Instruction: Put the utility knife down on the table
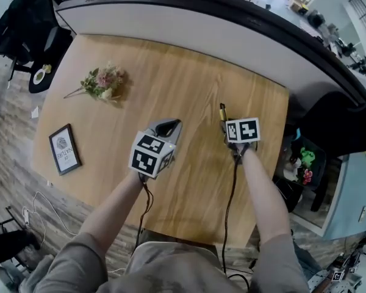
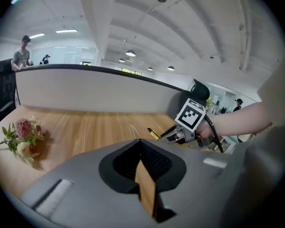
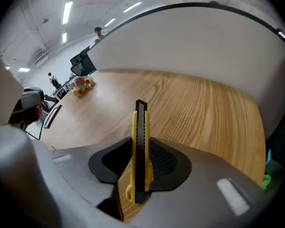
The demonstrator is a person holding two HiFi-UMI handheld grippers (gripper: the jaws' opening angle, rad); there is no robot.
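Yellow and black, the knife [image 3: 140, 146] stands on edge between the jaws of my right gripper [image 3: 141, 172], which are clamped on its two flat sides. The butt end sits back in the throat of the jaws, and the long front end sticks out straight ahead, well past the tips. From my head view the right gripper is over the right part of the wooden table [image 1: 171, 84], near its right edge, with the knife pointing away from me toward the grey wall behind the table. From the left gripper view the knife slants down toward the wood, but I cannot tell whether its tip touches. My left gripper [image 1: 166, 128] is just beside the right one, to its left, over the middle of the table. Its jaws are drawn together to a thin slit with nothing in it, and only wood shows through. Well apart from both grippers, a small bunch of flowers [image 1: 104, 83] lies at the far left of the table, and a dark frame [image 1: 64, 149] lies flat near the left edge.
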